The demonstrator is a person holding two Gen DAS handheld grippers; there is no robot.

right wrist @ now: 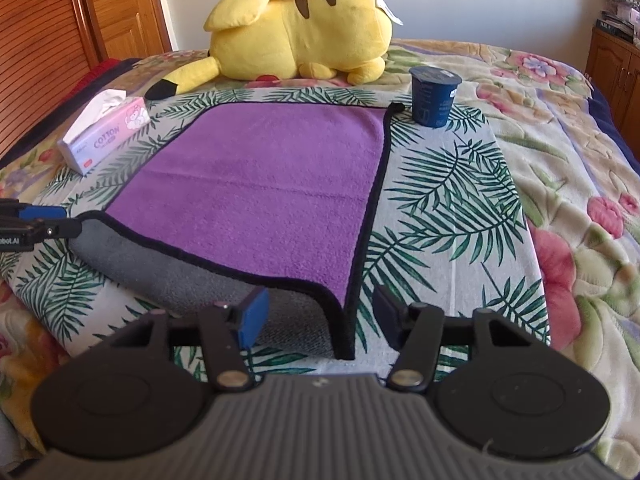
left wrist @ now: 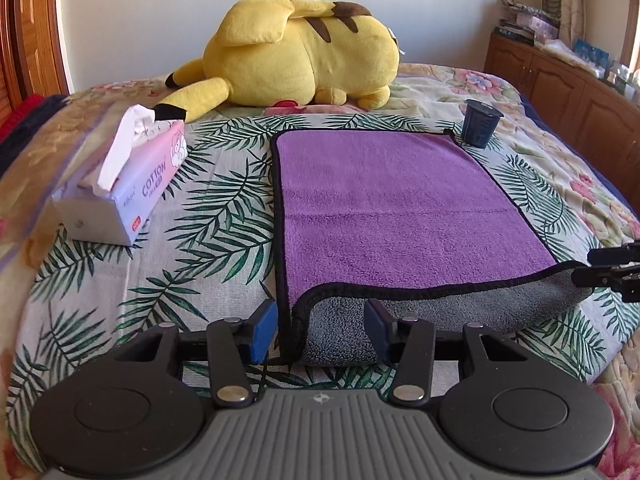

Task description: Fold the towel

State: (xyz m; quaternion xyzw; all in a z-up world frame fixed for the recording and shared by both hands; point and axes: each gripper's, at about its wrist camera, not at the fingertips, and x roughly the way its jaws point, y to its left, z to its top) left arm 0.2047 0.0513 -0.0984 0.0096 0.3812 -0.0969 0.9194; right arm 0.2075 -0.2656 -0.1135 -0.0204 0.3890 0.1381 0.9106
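Both grippers sit low at the near edge of the towel [left wrist: 400, 208], one at each near corner. The left gripper [left wrist: 320, 330] has its fingers spread, the blue pads [left wrist: 262, 330] standing apart on either side of the towel's near left corner, where the black-bound edge curls up and shows the grey underside; neither pad presses the cloth. The right gripper [right wrist: 316, 322] is spread the same way, its pads either side of the near right corner, with the hem running down between them and no pinch on it. Each gripper also shows at the rim of the other's view, level with the rolled near edge. The towel lies purple side up on a leaf-print cloth [left wrist: 224, 216], its far part flat, its near edge lifted and turned back in a soft grey roll between the two corners. A faint crease crosses the purple face midway. Left of the towel, well apart from it, a pink tissue pack [left wrist: 132, 184] lies with a tissue sticking out of it. At the towel's far right corner stands a dark blue cup [left wrist: 480, 122], upright, just beside the hem. Beyond the towel's far edge a yellow plush [left wrist: 304, 52] lies face down on the floral bedspread [right wrist: 568, 168]. Far right of the towel, wooden cabinets [left wrist: 560, 92] line the wall.
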